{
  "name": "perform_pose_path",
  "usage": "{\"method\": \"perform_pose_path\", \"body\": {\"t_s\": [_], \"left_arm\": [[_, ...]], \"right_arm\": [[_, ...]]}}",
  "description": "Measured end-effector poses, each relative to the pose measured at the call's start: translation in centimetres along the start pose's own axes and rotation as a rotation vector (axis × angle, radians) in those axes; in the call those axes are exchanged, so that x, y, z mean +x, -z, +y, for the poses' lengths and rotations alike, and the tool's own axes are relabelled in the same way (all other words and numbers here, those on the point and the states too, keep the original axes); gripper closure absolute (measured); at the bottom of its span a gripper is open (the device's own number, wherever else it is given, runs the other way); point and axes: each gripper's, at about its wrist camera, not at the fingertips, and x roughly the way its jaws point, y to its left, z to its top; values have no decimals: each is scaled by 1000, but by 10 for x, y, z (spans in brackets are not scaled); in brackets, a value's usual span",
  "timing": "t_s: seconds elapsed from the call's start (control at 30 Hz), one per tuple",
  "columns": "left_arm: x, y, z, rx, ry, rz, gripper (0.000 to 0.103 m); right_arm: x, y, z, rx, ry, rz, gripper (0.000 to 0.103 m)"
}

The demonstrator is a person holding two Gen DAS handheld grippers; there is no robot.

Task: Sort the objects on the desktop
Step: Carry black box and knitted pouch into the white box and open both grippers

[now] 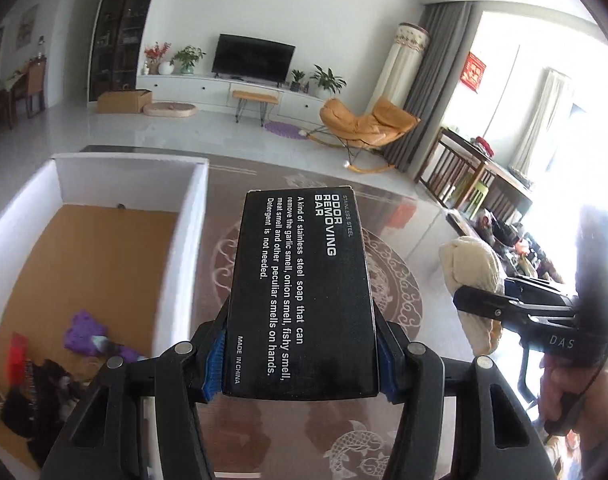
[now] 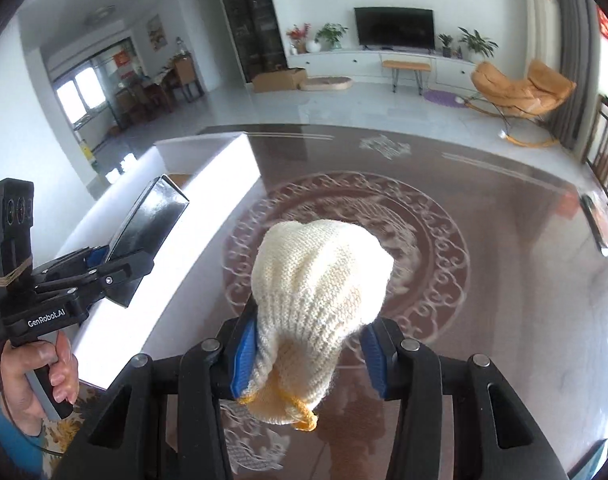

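Observation:
My left gripper [image 1: 299, 360] is shut on a black box [image 1: 301, 292] printed "Odor Removing Bar", held above the table just right of a white storage box [image 1: 195, 208]. The black box also shows in the right wrist view [image 2: 143, 220], beside the white storage box [image 2: 207, 160]. My right gripper [image 2: 308, 354] is shut on a cream knitted glove [image 2: 316, 292] with a yellow cuff, held above the table's round pattern. The glove [image 1: 474, 276] and the right gripper [image 1: 488, 304] appear at the right of the left wrist view.
The white storage box has a brown floor holding a purple item [image 1: 85, 330], a red item [image 1: 19, 354] and dark items [image 1: 31, 404]. The glossy brown table [image 2: 484, 280] carries a dark flat object [image 2: 596, 224] near its right edge.

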Motion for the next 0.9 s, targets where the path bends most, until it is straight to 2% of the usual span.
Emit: {"method": "perform_pose_path", "body": {"t_s": [0.07, 0.13, 0.27, 0.33, 0.43, 0.53, 0.63, 0.7, 0.77, 0.9], "left_arm": [[-23, -9, 38, -30, -75, -20, 46], [-38, -13, 78, -45, -182, -20, 46], [-47, -1, 153, -98, -345, 51, 46], [-43, 11, 183, -130, -397, 104, 46], [-31, 30, 215, -184, -433, 183, 46], [-22, 45, 229, -224, -453, 230, 44], [-21, 46, 227, -242, -447, 213, 39], [-26, 43, 219, -229, -472, 185, 15], [-33, 34, 198, -180, -542, 142, 6], [-50, 24, 173, -162, -709, 32, 5]], "right_arm": [[7, -20, 45, -55, -84, -15, 57], [18, -36, 91, -111, -162, -18, 57], [51, -45, 189, -224, -289, 11, 57], [70, -40, 231, -287, -339, 47, 57], [106, -22, 278, -358, -371, 141, 56], [141, 1, 299, -375, -379, 247, 52], [163, 15, 301, -347, -397, 326, 37], [161, 14, 293, -309, -401, 306, 29], [153, 8, 283, -279, -404, 271, 23], [133, -20, 260, -256, -375, 185, 12]]}}
